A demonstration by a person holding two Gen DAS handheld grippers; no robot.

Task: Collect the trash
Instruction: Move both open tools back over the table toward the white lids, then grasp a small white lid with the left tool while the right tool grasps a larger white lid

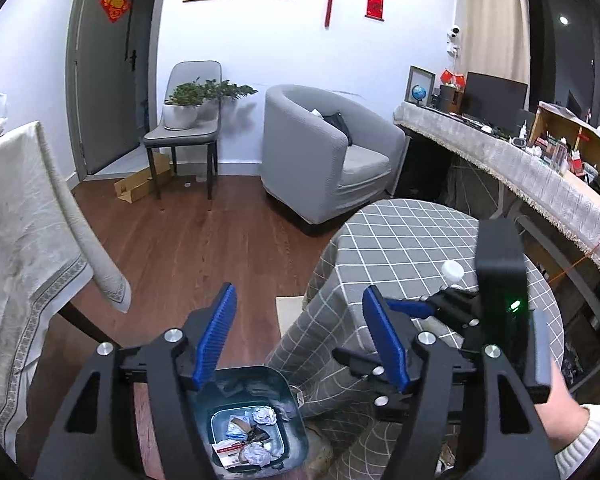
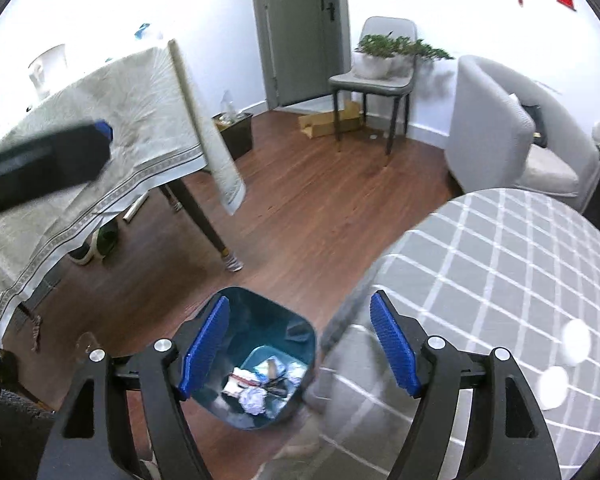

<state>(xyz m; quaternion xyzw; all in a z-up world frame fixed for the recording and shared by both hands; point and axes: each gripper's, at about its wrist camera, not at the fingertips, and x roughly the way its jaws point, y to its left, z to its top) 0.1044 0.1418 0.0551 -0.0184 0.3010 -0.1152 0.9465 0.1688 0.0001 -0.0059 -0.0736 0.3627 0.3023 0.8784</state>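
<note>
A teal trash bin (image 1: 295, 428) stands on the wooden floor beside the round table with the grey checked cloth (image 1: 400, 240). Crumpled paper and wrappers (image 1: 255, 432) lie at its bottom. My left gripper (image 1: 298, 296) hangs open above the bin's rim, with nothing between its blue pads. My right gripper (image 2: 300, 302) is also open and empty, over the bin (image 2: 259, 308) and the table's edge (image 2: 500, 260). Its black housing (image 1: 500, 276) shows over the table in the left wrist view. Blurred white round items (image 2: 576, 340) lie on the cloth; a white cap (image 1: 453, 270) shows there too.
A cream-clothed table (image 2: 119, 120) stands left of the bin, one leg (image 2: 207, 224) close to it. A grey armchair (image 1: 328, 152), a chair with a potted plant (image 1: 187, 120), a cardboard box (image 1: 139, 186) and a small black bin (image 2: 235, 132) stand farther back. A cluttered desk (image 1: 520, 160) runs along the right.
</note>
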